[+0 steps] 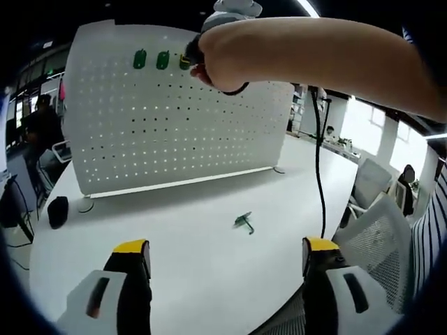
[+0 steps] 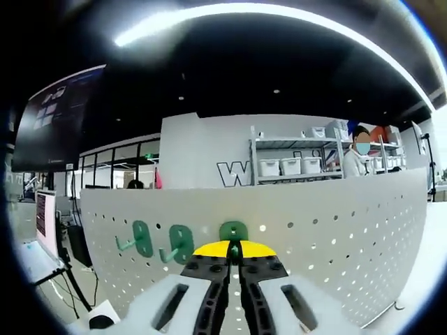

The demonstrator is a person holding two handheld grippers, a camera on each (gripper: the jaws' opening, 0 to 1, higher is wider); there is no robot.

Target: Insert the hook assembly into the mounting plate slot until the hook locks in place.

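A white pegboard mounting plate [image 1: 174, 112] stands upright on the round white table [image 1: 195, 272]. Two green hooks [image 1: 140, 59] [image 1: 163, 60] hang near its top edge. A person's arm reaches across to the board and holds my right gripper [image 1: 190, 61] at a third hook there. In the right gripper view the plate [image 2: 335, 237] is close ahead, two mounted hooks [image 2: 142, 239] [image 2: 180, 242] sit to the left, and my right gripper [image 2: 235, 252] is shut on the third green hook [image 2: 233, 231] at the board. My left gripper [image 1: 225, 257] is open above the table. A loose green hook [image 1: 244, 222] lies ahead of it.
A small black object [image 1: 58, 211] sits at the table's left edge. A black cable [image 1: 319, 160] hangs from the arm down to the table's right side. Mesh chairs [image 1: 380, 230] stand at the right. Shelving with bins [image 2: 293, 164] and a person stand beyond the board.
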